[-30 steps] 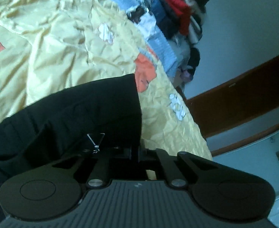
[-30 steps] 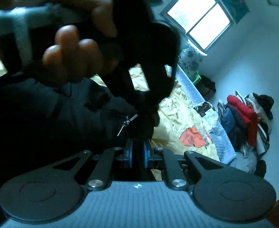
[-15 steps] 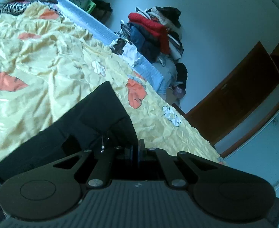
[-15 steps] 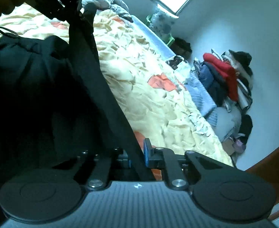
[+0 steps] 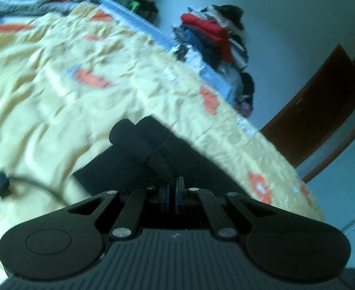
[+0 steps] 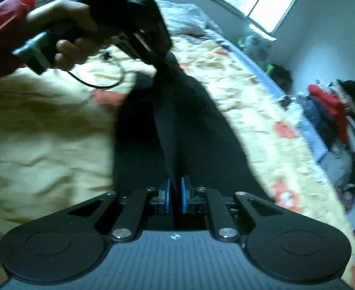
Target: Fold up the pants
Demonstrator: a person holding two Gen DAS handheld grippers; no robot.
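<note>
Black pants (image 6: 177, 125) lie stretched along a yellow bedspread (image 6: 44, 133). My right gripper (image 6: 175, 188) is shut on one end of the pants, a taut ridge of cloth running from its blue pads. My left gripper (image 5: 171, 188) is shut on the other end of the pants (image 5: 148, 152), where the cloth bunches into folds. In the right wrist view the left gripper (image 6: 163, 58) shows held in a hand at the far end, pinching the cloth above the bed.
A black cable (image 6: 97, 82) lies on the bedspread near the left gripper; it also shows in the left wrist view (image 5: 27, 181). A pile of clothes (image 5: 213, 36) stands past the bed's far edge. A brown door (image 5: 322, 96) is at the right.
Both grippers have moved apart and pulled the pants out taut along the bed. The left gripper has swung away from the right one. The views are blurred by motion.
</note>
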